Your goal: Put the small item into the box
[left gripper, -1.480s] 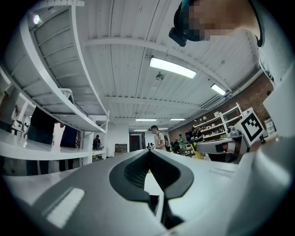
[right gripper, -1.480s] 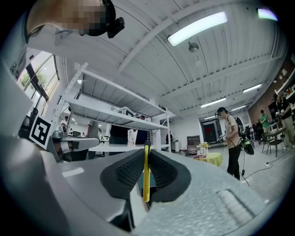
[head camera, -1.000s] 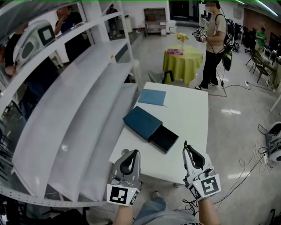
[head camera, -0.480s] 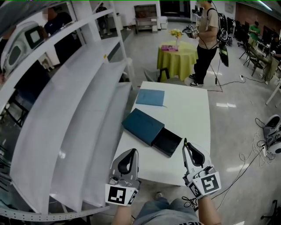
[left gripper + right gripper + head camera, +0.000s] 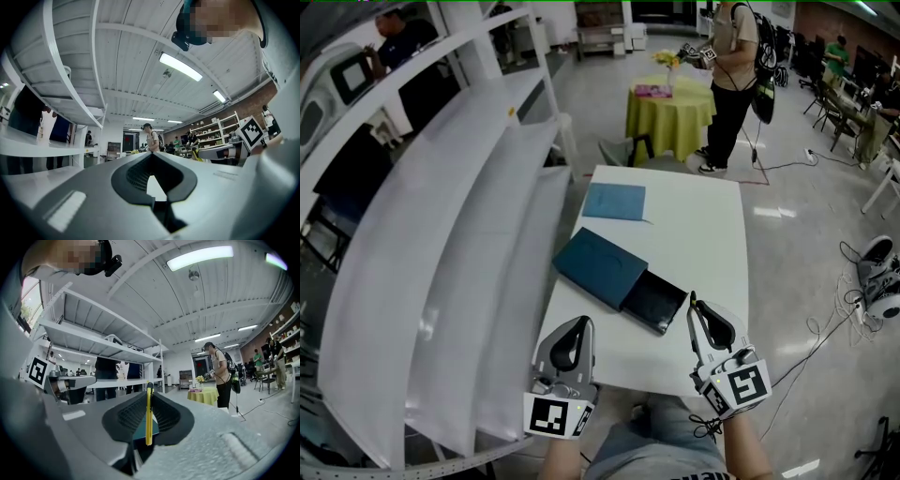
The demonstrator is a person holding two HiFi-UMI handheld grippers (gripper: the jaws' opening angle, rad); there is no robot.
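White table sits nearer in the head view than a second ago, so the dark teal box and its pulled-out black drawer now lie just beyond the right gripper. I judge the approach nearly done and the drop not yet made. The left gripper hangs over the table's near edge, close to the white shelving that crowds the left side. The right side is open floor, and a blue folder lies beyond the box. In the left gripper view the left gripper has its jaws together on nothing. In the right gripper view the right gripper is pinched tight on the small yellow item, a thin strip held upright and not yet in the drawer.
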